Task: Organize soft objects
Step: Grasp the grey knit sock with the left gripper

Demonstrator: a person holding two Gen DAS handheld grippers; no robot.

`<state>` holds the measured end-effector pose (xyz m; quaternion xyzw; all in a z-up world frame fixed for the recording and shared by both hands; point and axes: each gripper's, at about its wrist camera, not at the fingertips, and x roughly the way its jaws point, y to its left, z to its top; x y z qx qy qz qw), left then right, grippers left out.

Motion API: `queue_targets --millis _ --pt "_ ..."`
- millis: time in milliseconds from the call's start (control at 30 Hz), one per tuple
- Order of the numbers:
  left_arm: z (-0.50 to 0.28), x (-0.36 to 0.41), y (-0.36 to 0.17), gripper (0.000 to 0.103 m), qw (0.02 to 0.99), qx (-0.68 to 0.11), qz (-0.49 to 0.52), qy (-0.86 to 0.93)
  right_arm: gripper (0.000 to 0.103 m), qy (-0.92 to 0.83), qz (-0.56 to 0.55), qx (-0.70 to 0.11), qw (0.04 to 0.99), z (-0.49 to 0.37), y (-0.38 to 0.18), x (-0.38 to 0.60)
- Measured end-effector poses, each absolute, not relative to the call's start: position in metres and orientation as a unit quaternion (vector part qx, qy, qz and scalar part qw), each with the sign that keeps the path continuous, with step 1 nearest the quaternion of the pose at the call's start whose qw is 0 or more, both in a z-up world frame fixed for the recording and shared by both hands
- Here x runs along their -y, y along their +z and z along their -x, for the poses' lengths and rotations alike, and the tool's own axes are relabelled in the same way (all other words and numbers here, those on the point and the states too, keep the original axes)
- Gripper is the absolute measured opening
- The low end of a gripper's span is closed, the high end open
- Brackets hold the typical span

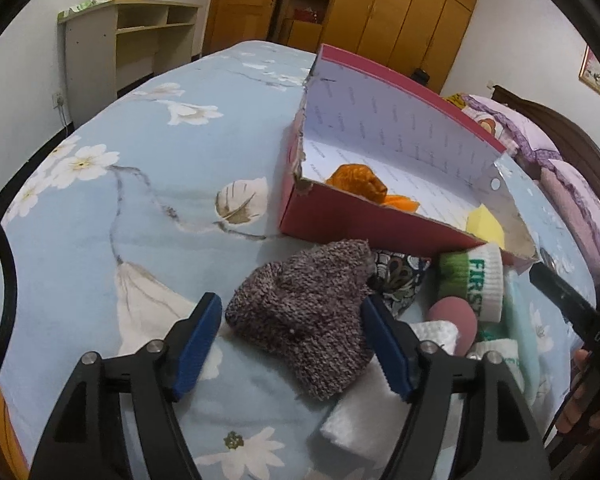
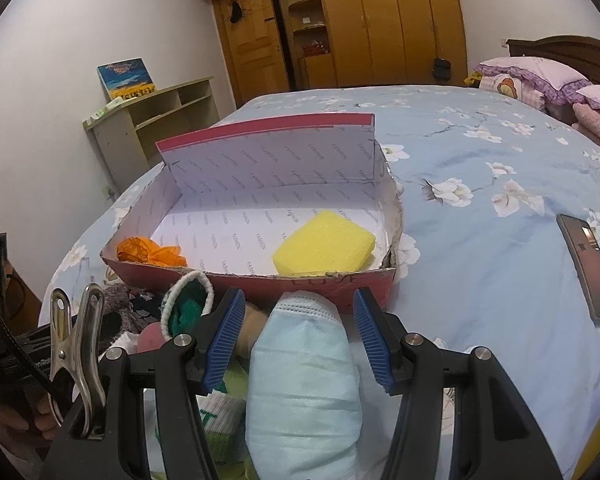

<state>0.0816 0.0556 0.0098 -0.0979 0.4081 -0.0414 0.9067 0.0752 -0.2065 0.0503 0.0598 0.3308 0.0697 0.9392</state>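
Note:
A red cardboard box with a white printed lining stands open on the bed. Inside lie an orange cloth and a yellow sponge. My left gripper is open, its blue pads either side of a brown-grey knitted sock lying on the bed. My right gripper is open around a pale blue face mask lying in front of the box. A green and white sock and a pink sponge lie in the pile.
A dark patterned cloth and white cloths lie in the pile before the box. A phone lies on the blue floral bedspread to the right. Pillows sit at the headboard. A shelf unit and wardrobes stand behind.

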Motion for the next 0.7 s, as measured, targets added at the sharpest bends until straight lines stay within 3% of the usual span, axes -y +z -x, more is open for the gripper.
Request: queue_targets --millis 300,400,567,700 --pt "-0.083 -0.052 0.007 0.075 0.901 -0.415 0.123 -0.041 0.058 0.078 -0.053 -0.336 0.937 -0.075 0.048 0.199" --pt "-0.082 -0.047 0.009 0.068 0.904 -0.408 0.118 -0.046 0.058 0.080 -0.052 -0.337 0.937 -0.075 0.047 0.198" --pt "-0.080 -0.043 0.011 0.043 0.907 -0.399 0.119 -0.067 0.058 0.084 -0.050 -0.337 0.937 -0.073 0.048 0.196" --pt "-0.076 -0.042 0.018 0.033 0.913 -0.386 0.109 -0.078 0.058 0.092 -0.049 -0.337 0.936 -0.071 0.049 0.193"
